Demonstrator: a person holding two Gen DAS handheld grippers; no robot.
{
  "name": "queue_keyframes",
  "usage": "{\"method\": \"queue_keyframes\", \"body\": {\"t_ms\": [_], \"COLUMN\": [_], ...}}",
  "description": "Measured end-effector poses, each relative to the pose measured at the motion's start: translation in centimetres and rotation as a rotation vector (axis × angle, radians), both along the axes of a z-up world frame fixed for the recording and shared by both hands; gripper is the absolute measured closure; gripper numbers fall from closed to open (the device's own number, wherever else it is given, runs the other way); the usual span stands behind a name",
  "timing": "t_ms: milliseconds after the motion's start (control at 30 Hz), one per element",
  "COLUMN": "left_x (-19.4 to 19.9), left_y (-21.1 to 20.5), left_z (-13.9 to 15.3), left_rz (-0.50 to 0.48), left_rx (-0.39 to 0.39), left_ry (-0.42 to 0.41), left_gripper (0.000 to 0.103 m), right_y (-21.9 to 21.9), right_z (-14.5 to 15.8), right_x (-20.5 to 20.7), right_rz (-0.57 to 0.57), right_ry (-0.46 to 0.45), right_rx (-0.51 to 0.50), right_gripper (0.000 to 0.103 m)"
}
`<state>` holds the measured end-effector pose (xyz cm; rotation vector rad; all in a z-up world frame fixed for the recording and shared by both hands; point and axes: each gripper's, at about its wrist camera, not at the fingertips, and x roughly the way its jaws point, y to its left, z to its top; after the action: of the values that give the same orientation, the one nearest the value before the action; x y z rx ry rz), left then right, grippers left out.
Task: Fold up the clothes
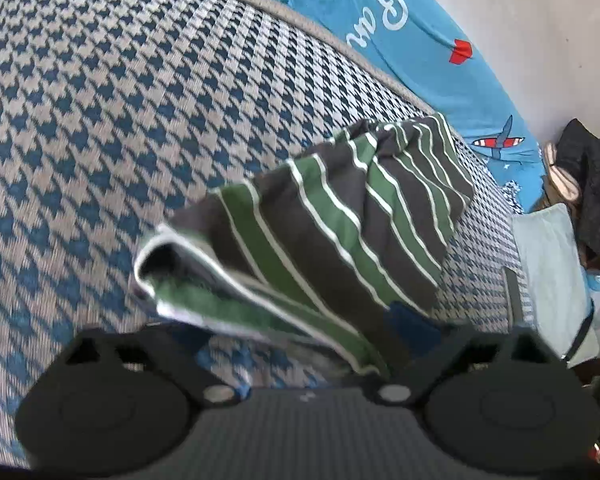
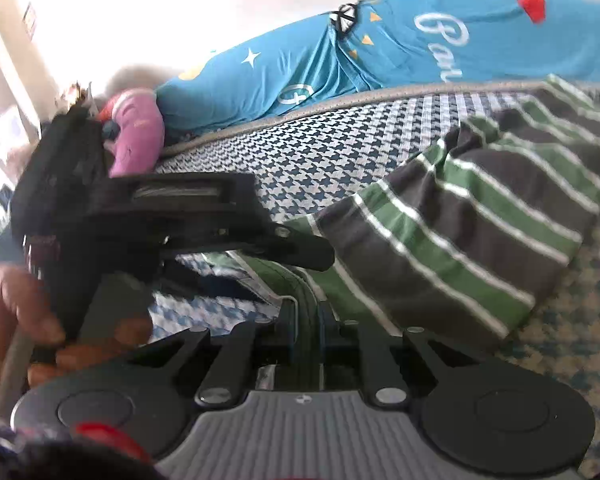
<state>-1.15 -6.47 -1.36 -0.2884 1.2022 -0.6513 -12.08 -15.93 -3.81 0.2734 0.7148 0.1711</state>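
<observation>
Both grippers hold the striped garment [image 1: 340, 216] at its near edge: the right gripper [image 2: 308, 320] is clenched on a bunched green hem, and the left gripper [image 1: 380, 360] appears to pinch a corner, though its fingertips are hidden under cloth, so I cannot tell its grip for certain. From these holds the garment, grey and green with white lines, runs forward and away over the houndstooth bed cover [image 1: 100, 120], partly doubled, its long axis pointing toward a blue printed sheet [image 1: 412, 40] beyond. Left, seen from the right wrist, sits just beside right, a hand [image 2: 24, 320] gripping it.
</observation>
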Motion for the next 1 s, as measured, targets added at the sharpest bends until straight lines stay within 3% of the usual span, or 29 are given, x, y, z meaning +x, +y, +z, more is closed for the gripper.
{"method": "queue_keyframes", "body": {"t_ms": [33,100,200,300,400,700,833,933,967,1000], "left_x": [0.2,0.7,1.0,1.2,1.4,1.4,1.3,1.1,1.1,1.0], "left_y": [-0.4,-1.1,-2.4,-3.3,-3.0,-2.0,-1.8,-1.7,-1.7,-1.8], "left_z": [-0.2,-0.5,-0.6,-0.7,-0.7,-0.5,-0.5,-0.4,-0.4,-0.3], "left_rz": [0.004,0.013,0.009,0.006,0.008,0.01,0.009,0.005,0.003,0.0], "left_rx": [0.002,0.006,0.036,0.062,0.065,0.066,0.07,0.091,0.098,0.109], "left_ry": [-0.005,-0.015,-0.042,-0.06,-0.058,-0.051,-0.055,-0.082,-0.091,-0.107], "left_gripper": [0.045,0.058,0.069,0.075,0.076,0.078,0.078,0.078,0.078,0.083], "right_y": [0.4,1.2,2.8,3.5,4.2,6.5,6.4,6.1,6.0,6.0], "right_z": [-0.1,-0.3,-0.8,-1.0,-1.1,-2.3,-3.0,-3.0,-2.9,-2.8], "right_x": [-0.1,-0.3,-0.8,-1.5,-2.2,-3.0,-2.8,-2.6,-2.5,-2.4], "right_rz": [0.015,0.044,0.098,0.149,0.192,0.242,0.203,0.178,0.171,0.163], "right_ry": [0.0,0.005,-0.004,-0.008,-0.027,-0.049,-0.037,-0.048,-0.045,-0.043], "right_rx": [-0.033,-0.098,-0.217,-0.244,-0.27,-0.406,-0.449,-0.453,-0.454,-0.455], "right_gripper": [0.09,0.09,0.08,0.061,0.051,0.049,0.05,0.076,0.09,0.092]}}
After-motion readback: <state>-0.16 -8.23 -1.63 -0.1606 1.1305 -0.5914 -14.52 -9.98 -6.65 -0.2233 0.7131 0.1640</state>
